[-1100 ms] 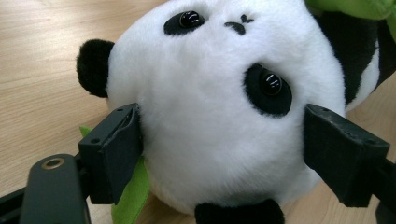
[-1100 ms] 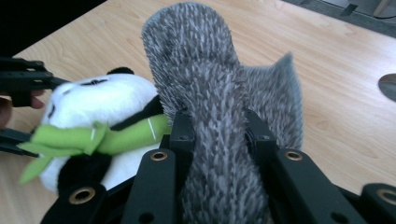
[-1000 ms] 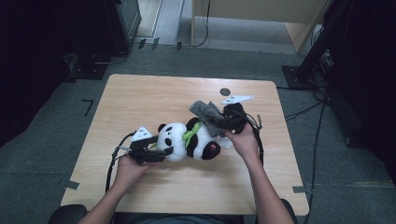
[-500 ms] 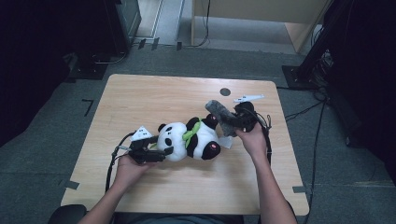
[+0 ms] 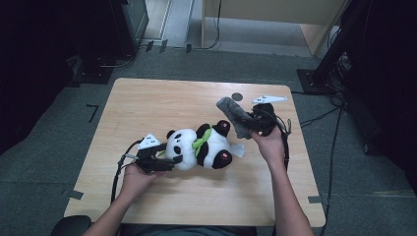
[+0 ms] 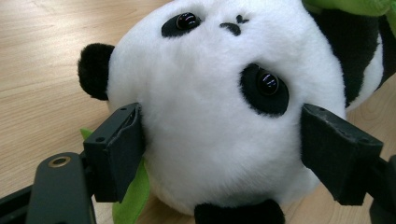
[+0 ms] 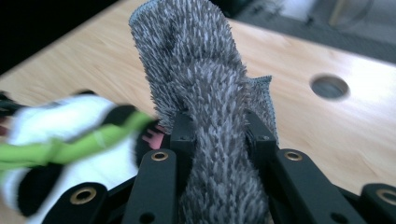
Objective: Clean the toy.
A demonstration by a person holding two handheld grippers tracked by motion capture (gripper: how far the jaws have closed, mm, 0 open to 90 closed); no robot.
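Cloth up right, panda lying sideways on the counter

Our left claw pins the panda by its head, body running rightward toward our right claw, which is clamped on the grey cloth hanging just above the feet.

No legible text, label, brand, number or sign found anywhere. White tag hanging off panda plush: too small to tell whether printed. Panda face and green ribbon in left gripper view: no lettering. Grey fuzzy cloth in right gripper view: no label visible. Table surface: bare wood grain, no markings. Tape pieces on floor: unmarked as far as can be judged.
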